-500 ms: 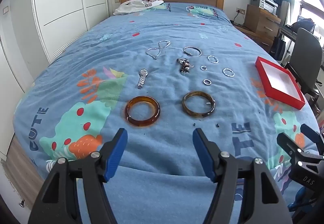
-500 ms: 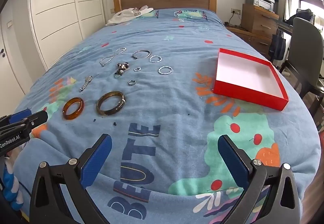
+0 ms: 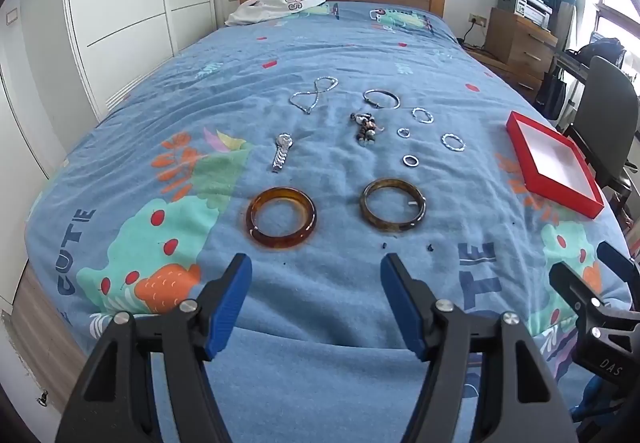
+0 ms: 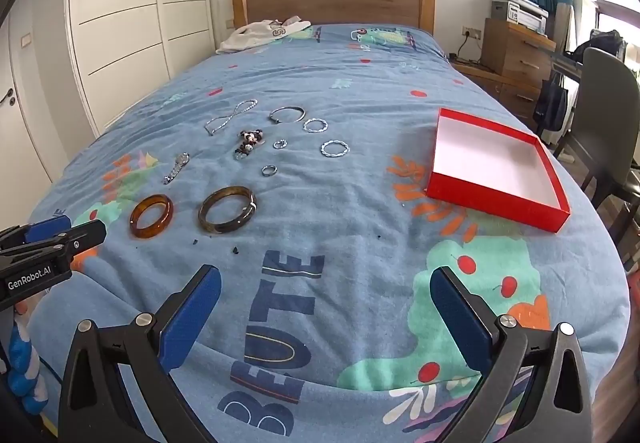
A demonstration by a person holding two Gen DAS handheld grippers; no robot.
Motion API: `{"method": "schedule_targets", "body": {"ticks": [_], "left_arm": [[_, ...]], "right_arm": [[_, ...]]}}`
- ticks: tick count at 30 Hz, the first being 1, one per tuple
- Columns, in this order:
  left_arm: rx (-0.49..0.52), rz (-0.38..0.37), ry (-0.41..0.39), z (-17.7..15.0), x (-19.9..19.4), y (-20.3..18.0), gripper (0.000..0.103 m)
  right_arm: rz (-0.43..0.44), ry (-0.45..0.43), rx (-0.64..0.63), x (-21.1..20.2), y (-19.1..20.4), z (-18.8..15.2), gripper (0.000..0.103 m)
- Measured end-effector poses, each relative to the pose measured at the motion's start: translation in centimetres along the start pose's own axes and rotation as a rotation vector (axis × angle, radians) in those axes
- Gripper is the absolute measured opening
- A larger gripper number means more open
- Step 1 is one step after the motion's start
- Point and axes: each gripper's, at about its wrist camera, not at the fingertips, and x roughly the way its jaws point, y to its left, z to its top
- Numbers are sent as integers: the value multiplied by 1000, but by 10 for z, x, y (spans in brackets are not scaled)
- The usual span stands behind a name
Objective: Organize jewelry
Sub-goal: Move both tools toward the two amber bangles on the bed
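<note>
The jewelry lies spread on the bed (image 3: 200, 323), all of it ahead of our two tongs and none yet in the red box (image 4: 556, 217). Nearest the left tongs (image 3: 316, 283) sits the amber bangle (image 3: 281, 218), just beyond the blue pads, with the darker bangle (image 3: 392, 205) beside it to the right. Both look stiff, smooth and light (likely resin or glass, so we judge them slippery and prone to chipping if dropped); we would take one across its band, one pad inside the ring and one outside, since the soft quilt lets a pad sink under the rim. Farther out are the watch (image 3: 282, 153), a bead cluster (image 3: 366, 129), a chain (image 3: 314, 97), a thin bracelet (image 3: 381, 99) and several small rings (image 3: 411, 161). The chain is limp and will drape, so we would pinch it at a bunched part; the rings are tiny and may press into the fabric, needing a fingertip nip.

The left tongs stand wide open and hold nothing. The right tongs (image 4: 326, 301) are likewise spread wide and empty, with the box ahead and to their right, well apart from the jewelry.
</note>
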Motion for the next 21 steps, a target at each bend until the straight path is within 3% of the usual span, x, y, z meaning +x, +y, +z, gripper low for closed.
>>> {"method": "schedule_targets", "body": {"ticks": [21], "left_arm": [[-39,31,22,3,12,16,65]], "right_arm": [[5,-25,33,2,-2,0,102]]}}
